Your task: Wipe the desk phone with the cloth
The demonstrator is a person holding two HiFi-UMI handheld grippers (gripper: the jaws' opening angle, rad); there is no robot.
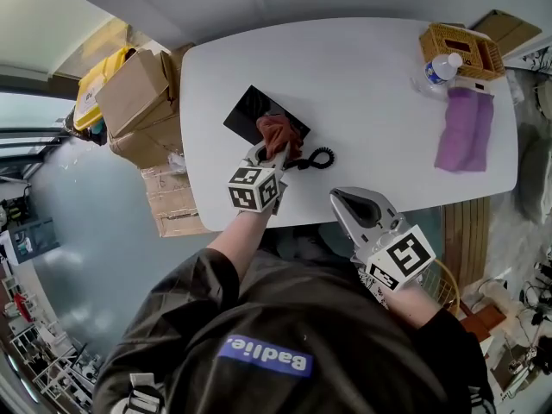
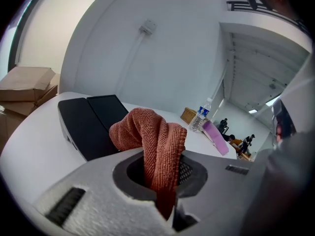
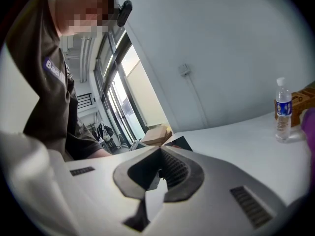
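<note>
The black desk phone (image 1: 257,113) lies on the white table (image 1: 371,110), with its coiled cord (image 1: 317,158) trailing to the right. My left gripper (image 1: 269,155) is shut on a rust-red cloth (image 1: 278,134) that rests bunched on the phone's near right corner. In the left gripper view the cloth (image 2: 153,141) rises out of the closed jaws of the left gripper (image 2: 161,156), with the phone (image 2: 91,124) just beyond on the left. My right gripper (image 1: 360,207) hovers at the table's near edge, right of the phone, shut and holding nothing. The right gripper (image 3: 160,151) shows its jaw tips touching.
A purple cloth (image 1: 466,129), a water bottle (image 1: 440,67) and a wicker basket (image 1: 461,48) sit at the table's far right. Cardboard boxes (image 1: 138,97) stand off the left end. The bottle (image 3: 282,109) also shows in the right gripper view.
</note>
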